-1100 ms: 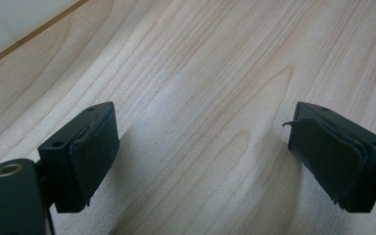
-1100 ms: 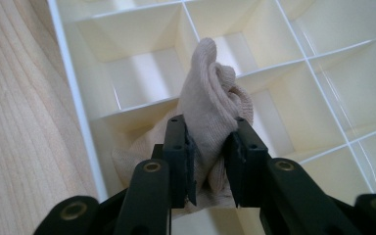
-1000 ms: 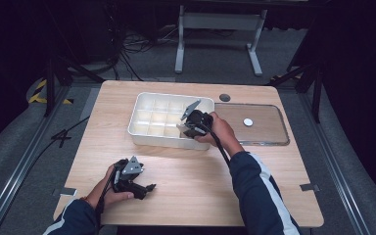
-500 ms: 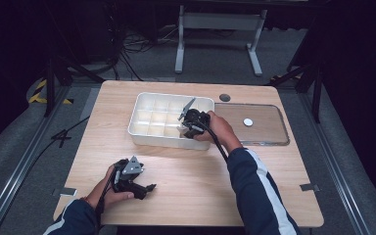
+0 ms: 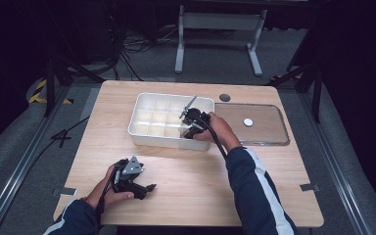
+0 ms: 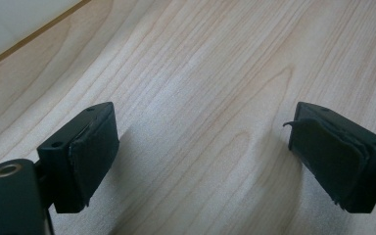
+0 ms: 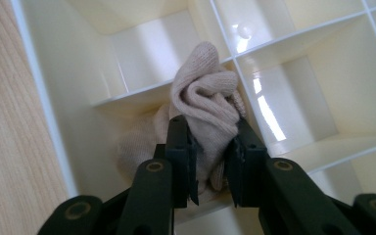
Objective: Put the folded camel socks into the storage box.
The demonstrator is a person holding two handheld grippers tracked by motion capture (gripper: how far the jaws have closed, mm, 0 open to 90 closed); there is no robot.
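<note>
The right gripper was positioned over the near right corner of the white divided tray, which stood on the wooden table slightly beyond its centre. In the right gripper view, the fingers of this gripper were clamped on a bunched beige knitted cloth. The cloth was pinched between both pads, and its upper folds rose above the fingertips. The lower part of the cloth sat inside a compartment next to the tray's outer wall, and the folded top leaned against the divider where two partitions met. The neighbouring compartments showed bare glossy floors. The person's right hand held the gripper from the tray's right side, with the forearm in a dark sleeve with a white stripe.

The left gripper rested low over the near left part of the table, well apart from the tray, and was held by the left hand. In the left gripper view, its fingers stood wide apart with bare wood grain between them and nothing gripped. The grey three-cornered plate was visible on top of this gripper in the high view.

A clear flat lid lay on the table just beside the tray's right end, with a small white round piece on it. A dark round disc was on the table surface beyond the lid's near-left corner, close to the far edge.
</note>
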